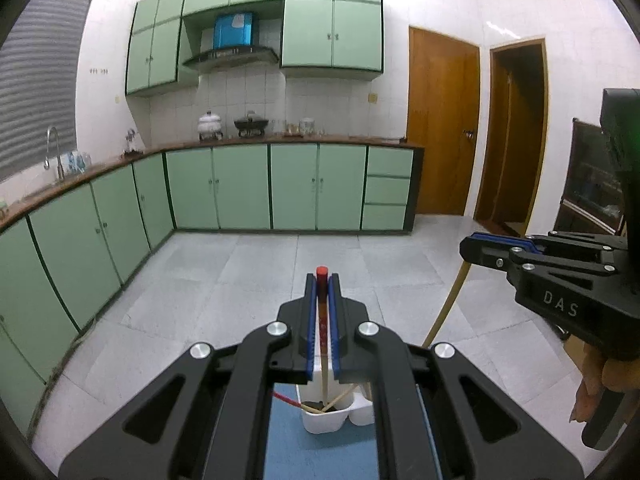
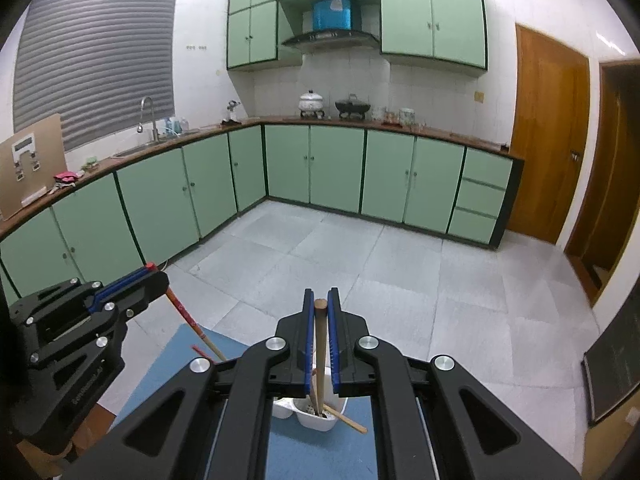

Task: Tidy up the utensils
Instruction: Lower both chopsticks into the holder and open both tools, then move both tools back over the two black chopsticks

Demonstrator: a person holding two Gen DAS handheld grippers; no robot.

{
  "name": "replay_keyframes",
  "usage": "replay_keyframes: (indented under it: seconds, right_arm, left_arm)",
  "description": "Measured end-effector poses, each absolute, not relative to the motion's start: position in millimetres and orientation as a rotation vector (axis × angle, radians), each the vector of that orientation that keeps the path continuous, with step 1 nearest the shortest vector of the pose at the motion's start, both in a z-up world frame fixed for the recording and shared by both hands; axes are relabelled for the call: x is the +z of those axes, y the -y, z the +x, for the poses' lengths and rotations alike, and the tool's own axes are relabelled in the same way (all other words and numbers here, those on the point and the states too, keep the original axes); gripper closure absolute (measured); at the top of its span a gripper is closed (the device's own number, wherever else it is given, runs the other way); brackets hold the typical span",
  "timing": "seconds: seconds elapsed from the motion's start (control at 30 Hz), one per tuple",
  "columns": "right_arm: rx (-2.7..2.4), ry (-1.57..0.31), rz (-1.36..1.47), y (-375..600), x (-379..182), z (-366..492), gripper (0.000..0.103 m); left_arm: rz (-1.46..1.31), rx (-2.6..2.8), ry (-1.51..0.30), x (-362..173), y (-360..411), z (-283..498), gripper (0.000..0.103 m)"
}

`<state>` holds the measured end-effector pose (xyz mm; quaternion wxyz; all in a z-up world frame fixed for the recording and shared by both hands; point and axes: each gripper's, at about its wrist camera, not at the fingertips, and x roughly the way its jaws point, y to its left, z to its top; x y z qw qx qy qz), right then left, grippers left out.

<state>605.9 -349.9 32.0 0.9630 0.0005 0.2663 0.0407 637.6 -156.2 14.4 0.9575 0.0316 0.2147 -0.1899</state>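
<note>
— Left wrist view: what have you got?

— My left gripper (image 1: 322, 280) pinches the red-tipped chopstick (image 1: 322, 304); my right gripper (image 2: 319, 304) clamps the wooden chopstick (image 2: 319, 344). Both lower ends sit in the white holder (image 2: 316, 420) on the blue mat (image 2: 320, 456).

— Risk?

— Lifting crooked could tip the holder. Both grippers hover level above, angled inward.

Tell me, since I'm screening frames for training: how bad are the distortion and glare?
Left wrist view: strong fisheye bend in the cabinets, dark corners, sharp left claw on the red-tipped chopstick. Right wrist view: same curvature, mild sheen on the floor tiles, right claw crisp.
</note>
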Motion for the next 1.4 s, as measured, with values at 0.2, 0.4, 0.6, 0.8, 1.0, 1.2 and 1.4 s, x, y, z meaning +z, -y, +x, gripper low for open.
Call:
replay_keyframes:
  seconds: [0.2, 0.4, 0.6, 0.8, 1.0, 1.2, 1.4]
  right_arm:
    - [0.091, -0.593, 0.023, 359.3, -19.2, 625.1, 0.096]
    - [0.098, -0.544, 0.039, 366.2, -2.8, 597.8, 0.092]
    - [0.107, -0.409, 0.080, 377.8, 23.8, 500.4, 0.088]
    - [0.057, -0.339, 0.124, 372.3, -47.5, 354.2, 0.081]
    - [-0.015, -0.401, 0.141, 341.8, -161.7, 239.7, 0.079]
    - [-0.012, -0.503, 0.145, 303.0, -237.4, 197.5, 0.078]
    - [0.015, -0.552, 0.116, 276.6, -268.1, 189.5, 0.078]
  left_arm:
    - [0.088, -0.383, -0.506, -33.3, 160.2, 657.2, 0.097]
    - [0.138, -0.389, -0.486, -28.3, 152.6, 633.6, 0.079]
    - [0.067, -0.369, -0.440, -4.8, 110.3, 564.9, 0.068]
    - [0.086, -0.330, -0.383, -42.3, 81.9, 438.6, 0.058]
    - [0.061, -0.312, -0.432, -123.3, 68.3, 333.5, 0.043]
    - [0.045, -0.320, -0.563, -201.5, 68.8, 274.6, 0.039]
    - [-0.002, -0.288, -0.600, -219.4, 55.6, 264.0, 0.038]
